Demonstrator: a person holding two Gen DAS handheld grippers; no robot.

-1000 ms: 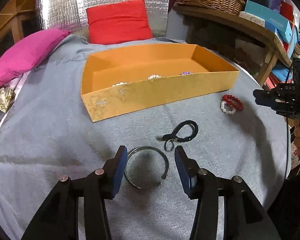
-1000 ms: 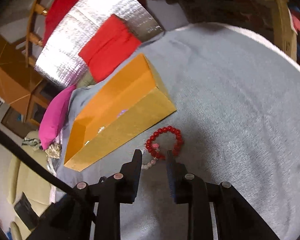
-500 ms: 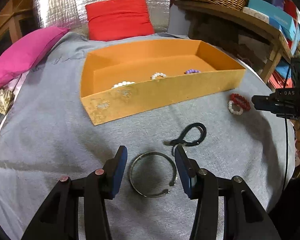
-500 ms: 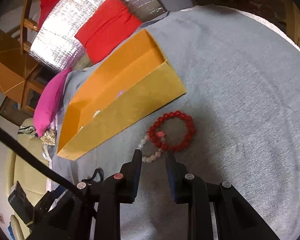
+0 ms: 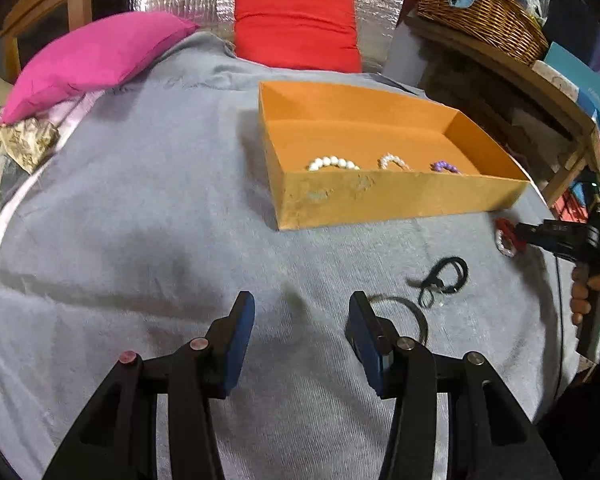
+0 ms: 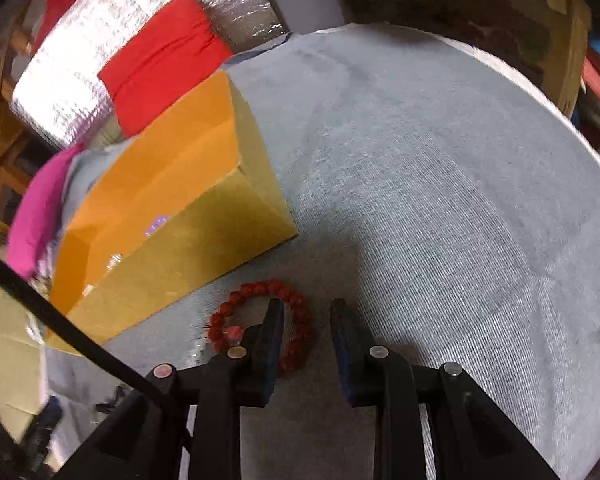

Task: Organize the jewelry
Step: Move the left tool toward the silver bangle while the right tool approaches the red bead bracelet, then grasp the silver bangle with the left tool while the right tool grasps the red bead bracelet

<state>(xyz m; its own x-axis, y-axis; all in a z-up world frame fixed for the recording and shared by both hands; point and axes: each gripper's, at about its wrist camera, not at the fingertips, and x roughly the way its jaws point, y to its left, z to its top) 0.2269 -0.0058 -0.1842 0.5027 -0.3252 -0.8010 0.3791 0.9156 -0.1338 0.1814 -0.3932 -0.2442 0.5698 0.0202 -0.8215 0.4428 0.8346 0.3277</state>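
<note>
The orange box (image 5: 384, 196) sits on the grey cloth (image 5: 140, 220) and holds 3 bracelets along its near wall: white beads (image 5: 332, 163), pale beads (image 5: 394, 161) and purple beads (image 5: 445, 167). In front of the box, the left gripper (image 5: 300, 320) stands roughly half open over bare cloth, gripping nothing; the metal bangle (image 5: 404, 312) lies just outside its right finger, the black clasp cord (image 5: 444, 280) beyond. Near the box's right corner, the right gripper (image 6: 306, 320) is narrowly parted, its left finger inside the red bead bracelet (image 6: 260, 320), the far side of the ring between the jaws, not pinched.
</note>
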